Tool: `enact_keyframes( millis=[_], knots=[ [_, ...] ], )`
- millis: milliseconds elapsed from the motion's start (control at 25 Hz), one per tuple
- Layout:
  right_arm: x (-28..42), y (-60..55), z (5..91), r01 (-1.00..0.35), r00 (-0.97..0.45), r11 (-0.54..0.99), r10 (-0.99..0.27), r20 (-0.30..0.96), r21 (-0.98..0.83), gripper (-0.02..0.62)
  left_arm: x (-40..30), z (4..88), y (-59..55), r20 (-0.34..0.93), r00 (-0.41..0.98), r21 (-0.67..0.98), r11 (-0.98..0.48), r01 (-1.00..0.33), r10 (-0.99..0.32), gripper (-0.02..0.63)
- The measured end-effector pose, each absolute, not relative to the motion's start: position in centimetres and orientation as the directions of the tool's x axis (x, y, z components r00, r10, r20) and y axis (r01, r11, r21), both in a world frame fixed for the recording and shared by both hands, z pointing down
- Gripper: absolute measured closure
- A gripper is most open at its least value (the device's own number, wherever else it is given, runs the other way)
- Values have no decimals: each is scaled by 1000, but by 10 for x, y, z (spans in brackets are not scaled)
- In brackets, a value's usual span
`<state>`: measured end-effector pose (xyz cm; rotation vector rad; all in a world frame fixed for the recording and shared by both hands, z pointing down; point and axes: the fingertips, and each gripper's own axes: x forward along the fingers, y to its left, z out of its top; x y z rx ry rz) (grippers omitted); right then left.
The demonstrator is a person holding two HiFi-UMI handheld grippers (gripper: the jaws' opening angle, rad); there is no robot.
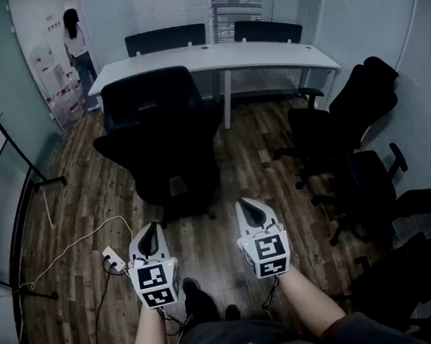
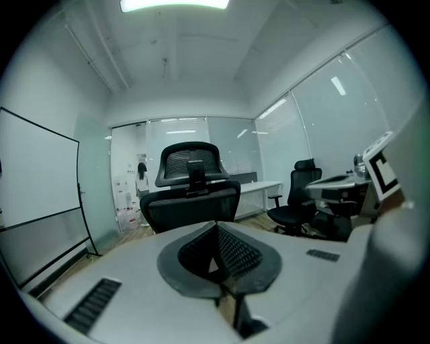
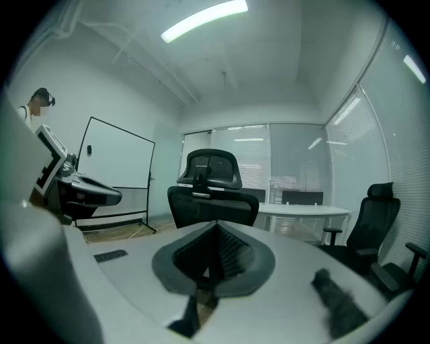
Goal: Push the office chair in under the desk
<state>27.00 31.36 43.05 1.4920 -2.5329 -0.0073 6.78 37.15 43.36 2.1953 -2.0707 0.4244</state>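
Note:
A black office chair with a mesh back and headrest stands on the wooden floor in front of the long white desk, its back toward me. The same chair fills the middle of the left gripper view, and the chair shows likewise in the right gripper view. My left gripper and right gripper hover side by side short of the chair, both shut and holding nothing. Neither touches the chair.
Several black chairs crowd the right wall. Two more chairs sit behind the desk. A whiteboard stand is at the left, and a power strip with cables lies on the floor by my left gripper. A person stands far left.

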Motion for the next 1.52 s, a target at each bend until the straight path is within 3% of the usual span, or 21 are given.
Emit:
enact_keyframes(
  millis=[1000,1520],
  knots=[
    [214,284,431,-825,-534,551,-832,150,125,572,8,421,353,217,-11,-176,-28,-984,-976,588],
    [184,165,430,-879,-413,443,-892,184,178,569,-71,406,234,203,-10,-273,-47,-961,-979,584]
  ],
)
